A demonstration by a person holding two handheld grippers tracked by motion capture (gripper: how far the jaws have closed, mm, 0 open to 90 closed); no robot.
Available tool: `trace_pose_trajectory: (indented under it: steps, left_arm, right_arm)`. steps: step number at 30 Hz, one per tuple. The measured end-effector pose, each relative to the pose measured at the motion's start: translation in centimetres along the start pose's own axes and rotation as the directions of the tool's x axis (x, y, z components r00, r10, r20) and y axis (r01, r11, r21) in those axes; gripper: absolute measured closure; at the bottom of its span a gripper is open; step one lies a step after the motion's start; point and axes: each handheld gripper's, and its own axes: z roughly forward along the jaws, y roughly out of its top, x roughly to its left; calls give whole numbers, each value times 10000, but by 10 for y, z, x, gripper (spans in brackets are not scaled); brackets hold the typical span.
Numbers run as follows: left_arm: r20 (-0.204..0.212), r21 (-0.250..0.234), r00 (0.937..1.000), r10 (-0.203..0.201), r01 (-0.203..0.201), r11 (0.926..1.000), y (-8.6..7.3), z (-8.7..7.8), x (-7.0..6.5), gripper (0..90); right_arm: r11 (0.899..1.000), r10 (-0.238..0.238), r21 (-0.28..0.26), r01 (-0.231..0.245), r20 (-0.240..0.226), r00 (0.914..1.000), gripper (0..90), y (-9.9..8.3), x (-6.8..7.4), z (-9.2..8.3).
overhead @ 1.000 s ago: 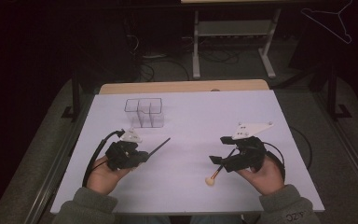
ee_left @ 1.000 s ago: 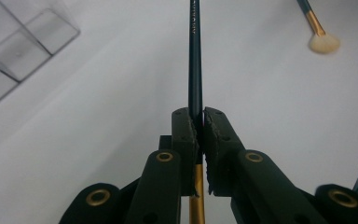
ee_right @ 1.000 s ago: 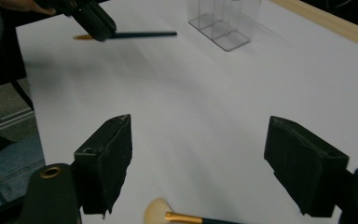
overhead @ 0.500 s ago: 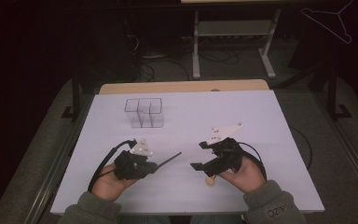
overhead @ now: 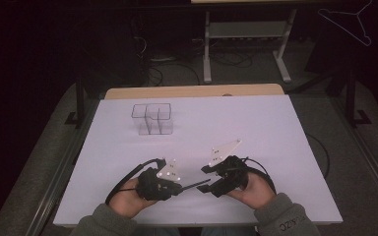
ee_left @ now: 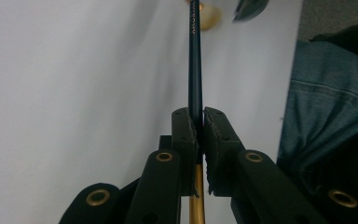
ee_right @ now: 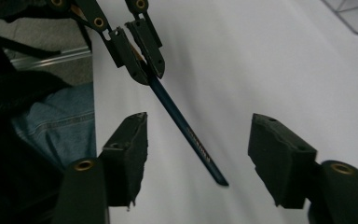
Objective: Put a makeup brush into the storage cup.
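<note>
My left gripper (overhead: 181, 188) is shut on a thin dark blue stick (overhead: 197, 185) that points right toward the other hand. In the left gripper view the jaws (ee_left: 199, 116) pinch the stick (ee_left: 195, 56), which has a gold section behind the pads. A small beige round thing (ee_left: 210, 16) lies on the table beyond its far end. My right gripper (overhead: 207, 181) is open and its jaws have just been closing. In the right gripper view the stick's free end (ee_right: 186, 126) lies between the two pads (ee_right: 199, 119), touching neither. The left gripper (ee_right: 140, 51) shows at the top.
A white mat (overhead: 256, 128) covers the table. A clear box with compartments (overhead: 151, 118) stands at the back left, and its corner (ee_right: 354, 14) shows in the right gripper view. Blue denim (ee_left: 321, 107) lies past the table's near edge.
Both hands have moved toward each other. The left brought the stick rightward. The right came left and its jaws narrowed around the stick's tip. The right hand now covers the beige thing.
</note>
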Motion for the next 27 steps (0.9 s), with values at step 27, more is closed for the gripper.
trace_pose_trajectory:
  steps: [27]
  left_arm:
    - [591, 39, 9900, 1281, -1285, 9917, 5, 5, -13, 833]
  right_arm:
    - [9850, -1276, 909, 1465, -1868, 9741, 715, -3, 11, 26]
